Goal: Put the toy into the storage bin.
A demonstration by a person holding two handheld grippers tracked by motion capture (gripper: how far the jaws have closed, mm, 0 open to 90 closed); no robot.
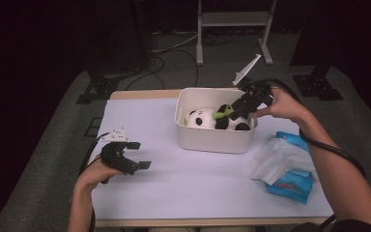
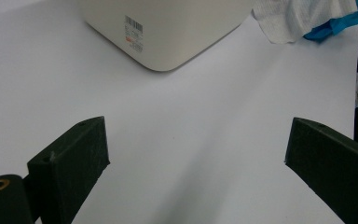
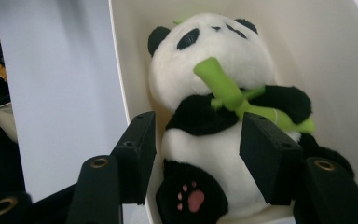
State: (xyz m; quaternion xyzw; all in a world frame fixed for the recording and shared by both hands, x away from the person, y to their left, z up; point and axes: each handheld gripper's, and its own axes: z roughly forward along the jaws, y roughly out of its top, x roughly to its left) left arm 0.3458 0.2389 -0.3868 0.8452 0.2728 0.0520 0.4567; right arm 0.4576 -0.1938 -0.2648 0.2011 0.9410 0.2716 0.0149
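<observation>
A plush panda (image 1: 207, 119) (image 3: 223, 93) holding a green bamboo stalk (image 3: 233, 95) lies on its back inside a cream plastic bin (image 1: 212, 140) (image 3: 335, 56). My right gripper (image 1: 235, 107) (image 3: 196, 149) hovers over the bin's right side, jaws apart. The panda's belly lies between and below them, and the left jaw sits over the bin's wall. My left gripper (image 1: 137, 155) (image 2: 196, 154) is held wide open above bare white table (image 2: 191, 107), well left of the bin (image 2: 168, 32), with nothing between its jaws.
A blue tissue pack (image 1: 294, 181) with white tissue (image 1: 273, 157) (image 2: 303, 16) pulled out lies at the table's right, near my right forearm. A grey stand (image 1: 232, 19) and cables are on the floor beyond the table's far edge.
</observation>
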